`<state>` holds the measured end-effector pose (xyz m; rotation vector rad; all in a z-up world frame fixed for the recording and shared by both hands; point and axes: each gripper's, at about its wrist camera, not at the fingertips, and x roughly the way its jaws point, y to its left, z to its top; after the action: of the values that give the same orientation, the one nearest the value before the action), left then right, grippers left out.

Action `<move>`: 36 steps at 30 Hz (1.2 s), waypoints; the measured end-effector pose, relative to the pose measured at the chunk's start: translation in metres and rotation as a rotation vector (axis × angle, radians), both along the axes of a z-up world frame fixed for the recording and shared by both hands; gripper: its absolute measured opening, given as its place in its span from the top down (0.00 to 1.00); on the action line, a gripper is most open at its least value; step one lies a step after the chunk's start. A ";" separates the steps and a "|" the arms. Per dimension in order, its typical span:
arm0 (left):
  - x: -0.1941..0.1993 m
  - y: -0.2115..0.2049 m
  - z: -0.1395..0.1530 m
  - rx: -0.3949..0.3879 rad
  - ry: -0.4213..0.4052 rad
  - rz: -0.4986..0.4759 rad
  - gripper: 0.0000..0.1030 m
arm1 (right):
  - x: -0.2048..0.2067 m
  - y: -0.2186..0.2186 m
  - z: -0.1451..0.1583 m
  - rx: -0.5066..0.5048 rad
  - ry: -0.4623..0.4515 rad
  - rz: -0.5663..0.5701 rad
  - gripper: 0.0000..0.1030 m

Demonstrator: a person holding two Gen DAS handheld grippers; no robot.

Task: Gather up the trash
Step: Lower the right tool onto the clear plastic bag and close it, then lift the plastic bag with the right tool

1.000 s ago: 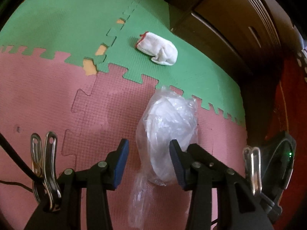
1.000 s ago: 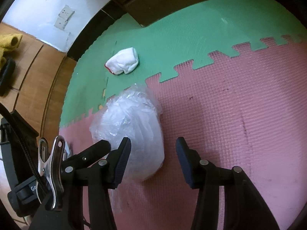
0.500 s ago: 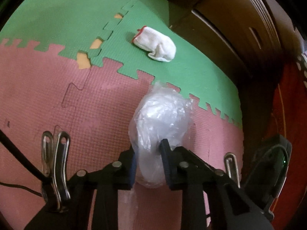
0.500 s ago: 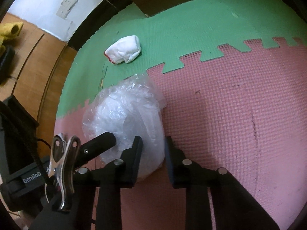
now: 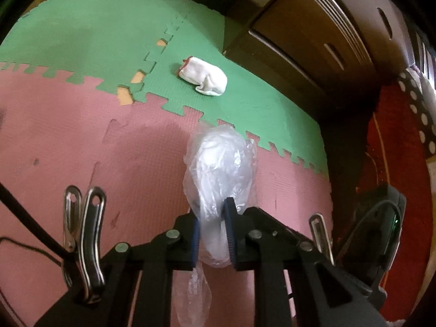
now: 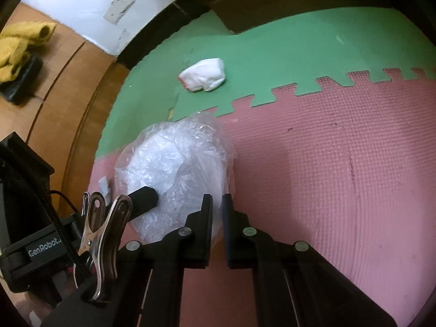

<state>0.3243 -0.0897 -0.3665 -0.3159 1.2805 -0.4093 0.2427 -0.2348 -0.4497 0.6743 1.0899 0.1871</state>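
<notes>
A foam floor mat point(image 5: 81, 147) of interlocking tiles fills most of both views, green tiles farther off and pink ones nearer, joined along a toothed seam. At one junction of the tiles small gaps show an orange-tan floor beneath. Dark wooden furniture point(image 5: 313, 35) stands along the far edge of the green tiles, and a red rug point(image 5: 395, 163) lies past the mat's right-hand edge in the left wrist view. In the right wrist view a wooden floor point(image 6: 68, 87) runs along the mat's other side, with a yellow cloth point(image 6: 19, 43) lying on something dark there, below a white wall.

A crumpled clear plastic bag point(image 5: 222, 169) lies on the pink tiles, its far end reaching the seam with the green. The left gripper point(image 5: 212, 229) is pinched narrow on the near end of the bag, with plastic bunched between its blue pads. The right gripper point(image 6: 217, 212) is also closed to a narrow gap on the bag's near edge, thin film showing between its fingers; one finger of the left gripper presses into the bag just to the side of it.

A balled white cloth with a red edge point(image 5: 204, 77) sits on the green tiles, well apart from the bag. A small scrap of paper point(image 6: 104, 185) lies on the pink tile beside the bag.
</notes>
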 end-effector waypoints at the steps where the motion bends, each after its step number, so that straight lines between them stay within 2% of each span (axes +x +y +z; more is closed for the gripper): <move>1: -0.004 0.004 0.002 0.004 -0.002 0.004 0.84 | -0.001 0.001 0.002 -0.002 -0.003 0.010 0.92; 5: -0.018 0.019 0.003 0.016 0.015 0.037 0.84 | -0.009 0.017 0.010 -0.008 -0.007 0.057 0.92; 9: -0.030 0.033 -0.007 0.105 0.034 0.058 0.85 | -0.015 0.032 0.011 -0.027 0.002 0.115 0.94; 13: -0.036 0.047 -0.020 0.130 0.082 0.093 0.84 | -0.017 0.040 0.007 -0.063 0.015 0.144 0.94; 14: -0.037 0.050 -0.022 0.131 0.091 0.102 0.81 | -0.017 0.040 0.005 -0.062 0.023 0.141 0.91; 17: -0.036 0.057 -0.026 0.128 0.102 0.125 0.75 | -0.008 0.033 -0.003 -0.052 0.050 0.121 0.70; 18: -0.035 0.060 -0.027 0.122 0.103 0.129 0.72 | -0.005 0.031 -0.006 -0.052 0.054 0.110 0.68; 22: -0.027 0.062 -0.032 0.124 0.103 0.134 0.69 | 0.006 0.029 -0.016 -0.031 0.064 0.105 0.68; 27: -0.020 0.060 -0.041 0.113 0.110 0.137 0.66 | 0.014 0.042 -0.031 0.020 0.091 0.145 0.68; 30: -0.018 0.060 -0.045 0.092 0.119 0.137 0.64 | 0.015 0.050 -0.034 0.016 0.086 0.170 0.68; 34: -0.017 0.058 -0.045 0.067 0.138 0.144 0.72 | 0.015 0.057 -0.034 0.009 0.081 0.198 0.68; 36: -0.019 0.057 -0.040 0.067 0.131 0.141 0.75 | 0.013 0.058 -0.031 -0.009 0.069 0.204 0.78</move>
<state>0.3052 -0.0327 -0.4069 -0.3787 1.3872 -0.2284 0.2558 -0.1771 -0.4810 0.5645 1.2253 0.3362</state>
